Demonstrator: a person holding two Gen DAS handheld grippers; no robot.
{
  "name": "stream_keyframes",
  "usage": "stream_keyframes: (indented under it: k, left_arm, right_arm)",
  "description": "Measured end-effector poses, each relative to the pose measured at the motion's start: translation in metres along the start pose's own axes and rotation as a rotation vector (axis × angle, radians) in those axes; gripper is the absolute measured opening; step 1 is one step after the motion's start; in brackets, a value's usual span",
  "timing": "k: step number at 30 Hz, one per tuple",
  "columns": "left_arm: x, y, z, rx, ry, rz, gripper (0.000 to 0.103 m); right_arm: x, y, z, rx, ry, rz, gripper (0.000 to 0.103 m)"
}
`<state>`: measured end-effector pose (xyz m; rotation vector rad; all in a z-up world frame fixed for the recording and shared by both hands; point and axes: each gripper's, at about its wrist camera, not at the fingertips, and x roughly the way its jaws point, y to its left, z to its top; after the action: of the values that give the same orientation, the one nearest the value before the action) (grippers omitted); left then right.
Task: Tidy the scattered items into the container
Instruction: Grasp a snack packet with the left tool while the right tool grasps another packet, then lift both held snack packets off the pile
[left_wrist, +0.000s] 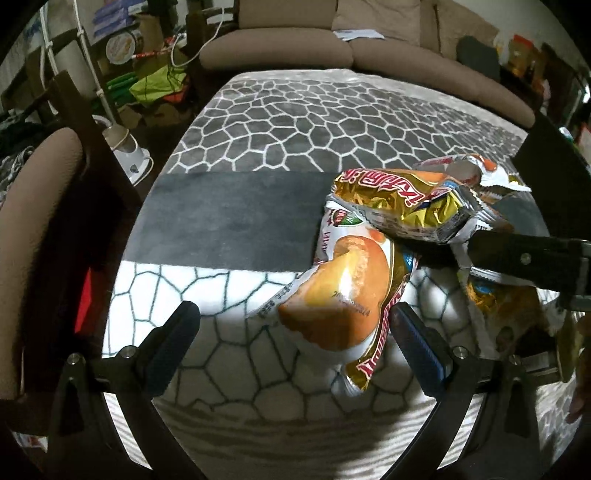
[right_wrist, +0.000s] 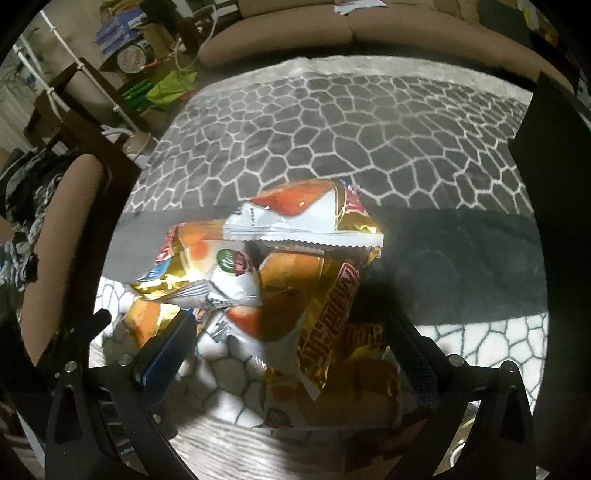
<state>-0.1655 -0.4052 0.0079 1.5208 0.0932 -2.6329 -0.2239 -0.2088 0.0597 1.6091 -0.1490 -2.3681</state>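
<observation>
Left gripper (left_wrist: 295, 343): fingers spread wide, straddling nearest snack packet (left_wrist: 347, 299), nothing pinched; positioned, apparently, for a grasp. Right gripper (right_wrist: 291, 350): likewise spread, above the packet pile (right_wrist: 280, 280). Packets: glossy gold-and-white foil, orange cake print, crimped ends, heaped overlapping on patterned blanket (left_wrist: 258, 122). Container: possibly the dark wall (right_wrist: 554, 203) at right; cannot tell. Beyond: brown sofa (left_wrist: 332, 48).

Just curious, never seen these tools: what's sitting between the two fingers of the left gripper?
In the left wrist view, an orange-and-gold snack packet lies between the open left gripper fingers, on the patterned blanket.
</observation>
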Motion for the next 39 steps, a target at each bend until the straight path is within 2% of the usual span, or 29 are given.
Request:
stream_keyframes:
  k: [7, 9, 10, 11, 12, 15, 21, 23, 24, 28, 34, 36, 37, 39]
  left_arm:
    - [0.009, -0.01, 0.005, 0.036, 0.005, 0.008, 0.103]
    - [0.012, -0.013, 0.006, 0.038, 0.014, 0.009, 0.102]
    - [0.013, -0.013, 0.005, 0.039, 0.016, 0.004, 0.097]
    - [0.013, -0.014, 0.005, 0.038, 0.017, -0.002, 0.083]
    - [0.013, -0.014, 0.004, 0.038, 0.023, -0.023, 0.074]
    - [0.012, -0.016, 0.002, 0.029, 0.032, -0.046, 0.068]
    - [0.004, -0.008, -0.006, -0.025, 0.049, -0.081, 0.056]
    - [-0.001, -0.006, -0.01, -0.034, 0.056, -0.083, 0.05]
    - [-0.004, -0.006, -0.013, -0.042, 0.058, -0.084, 0.05]
    - [-0.018, -0.003, -0.025, -0.067, 0.061, -0.099, 0.049]
    - [-0.035, -0.002, -0.045, -0.074, 0.079, -0.1, 0.049]
    - [-0.038, -0.002, -0.051, -0.078, 0.098, -0.091, 0.05]
    - [-0.038, -0.002, -0.053, -0.077, 0.109, -0.074, 0.05]
    - [-0.041, 0.003, -0.056, -0.095, 0.108, -0.06, 0.051]
  right_arm:
    - [0.006, 0.004, 0.003, -0.026, -0.007, -0.015, 0.1]
    - [0.008, 0.006, 0.003, -0.039, 0.006, -0.002, 0.081]
    - [0.009, 0.006, 0.002, -0.042, 0.017, 0.011, 0.076]
    - [0.01, 0.007, 0.001, -0.044, 0.025, 0.019, 0.072]
    - [0.009, 0.007, 0.0, -0.049, 0.02, 0.02, 0.07]
    - [0.003, 0.009, -0.001, -0.068, 0.005, 0.03, 0.064]
    - [-0.01, 0.007, -0.004, -0.075, -0.001, 0.07, 0.057]
    - [-0.016, 0.008, -0.007, -0.089, 0.001, 0.077, 0.056]
    - [-0.019, 0.008, -0.009, -0.094, 0.002, 0.079, 0.054]
    - [-0.036, 0.002, -0.021, -0.101, 0.006, 0.1, 0.053]
    - [-0.049, -0.01, -0.041, -0.108, 0.075, 0.125, 0.055]
    - [-0.048, -0.013, -0.042, -0.099, 0.104, 0.097, 0.065]
    - [-0.051, -0.014, -0.042, -0.104, 0.102, 0.086, 0.066]
    - [-0.061, -0.018, -0.039, -0.106, 0.072, 0.05, 0.077]
